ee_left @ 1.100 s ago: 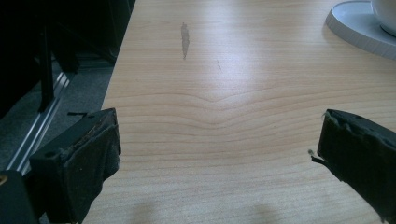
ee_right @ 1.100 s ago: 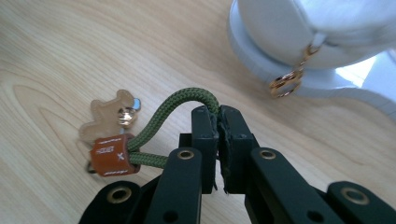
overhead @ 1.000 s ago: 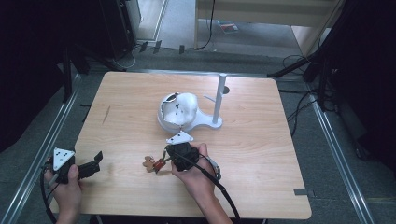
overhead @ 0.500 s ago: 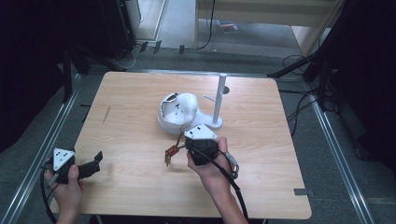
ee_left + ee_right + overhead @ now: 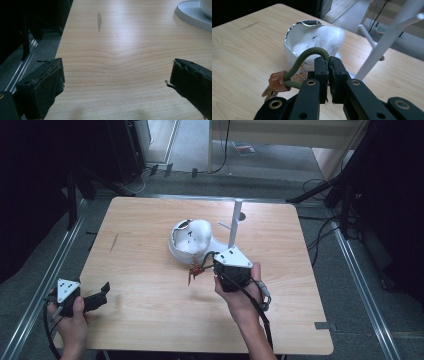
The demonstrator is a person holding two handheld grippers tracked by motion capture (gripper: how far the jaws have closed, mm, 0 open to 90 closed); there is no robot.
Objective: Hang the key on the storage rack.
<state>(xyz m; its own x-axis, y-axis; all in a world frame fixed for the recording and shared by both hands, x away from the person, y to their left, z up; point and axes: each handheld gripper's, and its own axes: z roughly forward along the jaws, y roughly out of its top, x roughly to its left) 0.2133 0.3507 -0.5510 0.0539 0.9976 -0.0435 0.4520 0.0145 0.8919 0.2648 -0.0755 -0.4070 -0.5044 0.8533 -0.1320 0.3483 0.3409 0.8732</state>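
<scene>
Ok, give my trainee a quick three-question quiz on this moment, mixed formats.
1. True or false: the right tool is shut on the green cord loop.
2. What sits on the white stand's base? A) white bowl B) red mug C) book
3. How do the left tool's jaws stand?

Key: 1 true. 2 A, the white bowl. 3 Wide open, with bare wooden table between them.
</scene>
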